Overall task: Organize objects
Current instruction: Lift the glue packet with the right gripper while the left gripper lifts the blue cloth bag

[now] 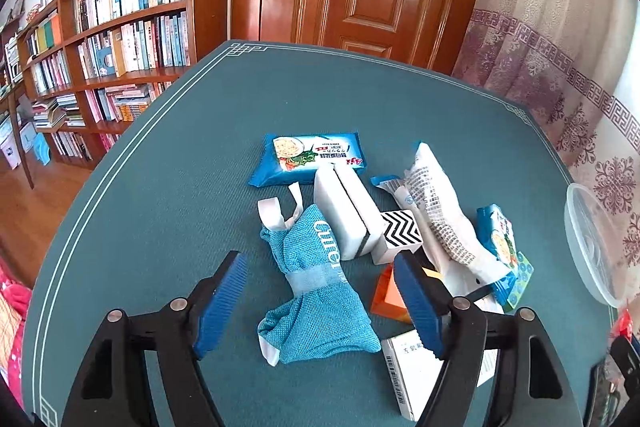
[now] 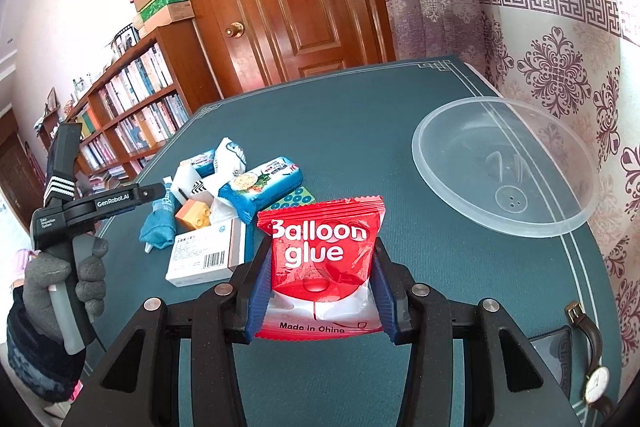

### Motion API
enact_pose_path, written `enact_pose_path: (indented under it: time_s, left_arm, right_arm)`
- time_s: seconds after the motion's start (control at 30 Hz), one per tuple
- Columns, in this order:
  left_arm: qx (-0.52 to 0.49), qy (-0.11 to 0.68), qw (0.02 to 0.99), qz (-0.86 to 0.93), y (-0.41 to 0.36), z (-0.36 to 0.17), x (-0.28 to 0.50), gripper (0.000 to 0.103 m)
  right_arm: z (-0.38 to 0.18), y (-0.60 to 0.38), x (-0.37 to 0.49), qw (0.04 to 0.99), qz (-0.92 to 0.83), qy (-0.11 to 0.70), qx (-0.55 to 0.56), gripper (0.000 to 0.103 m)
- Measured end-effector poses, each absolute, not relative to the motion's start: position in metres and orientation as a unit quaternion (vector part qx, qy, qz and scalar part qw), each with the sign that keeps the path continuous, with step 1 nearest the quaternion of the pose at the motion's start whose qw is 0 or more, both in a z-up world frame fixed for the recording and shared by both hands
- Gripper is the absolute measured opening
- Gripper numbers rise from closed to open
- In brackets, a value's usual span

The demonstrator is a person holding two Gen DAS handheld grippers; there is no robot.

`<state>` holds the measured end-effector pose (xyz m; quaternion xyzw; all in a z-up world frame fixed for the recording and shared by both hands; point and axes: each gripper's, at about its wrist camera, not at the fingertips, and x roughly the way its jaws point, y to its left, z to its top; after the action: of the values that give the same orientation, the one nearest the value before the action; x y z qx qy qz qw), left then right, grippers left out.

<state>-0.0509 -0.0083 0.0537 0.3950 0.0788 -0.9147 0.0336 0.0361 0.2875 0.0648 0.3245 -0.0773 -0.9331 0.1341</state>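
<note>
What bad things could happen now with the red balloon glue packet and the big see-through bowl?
1. The right gripper pinches the thin red balloon glue packet only by its side edges, so it might slip or buckle before reaching the clear plastic bowl.
2. The brown-strapped wristwatch lies near the table's front edge; a swinging hand could knock it off.
3. The open left gripper straddles the folded blue cloth, with an orange toy brick touching one finger; closing might shove the brick.

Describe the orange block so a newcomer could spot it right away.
On the green table, look at the pile of packets left of the clear bowl. The orange block sits at the pile's near edge, between the blue cloth and the white barcoded box. It alone is orange with studs on top.
</note>
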Motion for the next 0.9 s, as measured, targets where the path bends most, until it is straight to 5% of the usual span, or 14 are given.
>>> enact_pose_path:
  time_s: [0.2,0.43,0.9]
  left_arm:
    - [0.418,0.077,0.041,-0.904,-0.011,0.034,-0.063,0.075]
    - [0.440,0.079,0.023,-0.894,-0.008,0.019,-0.071,0.047]
    - [0.364,0.061,0.001,-0.929,-0.004,0.078,-0.028,0.044]
  right_arm:
    - [0.062,0.285,0.036,0.135,-0.932,-0.077,0.328,0.046]
    - [0.058,0.283,0.033,0.135,-0.929,-0.078,0.335,0.046]
    - [0.062,0.294,0.035,0.120,-0.934,-0.089,0.326,0.046]
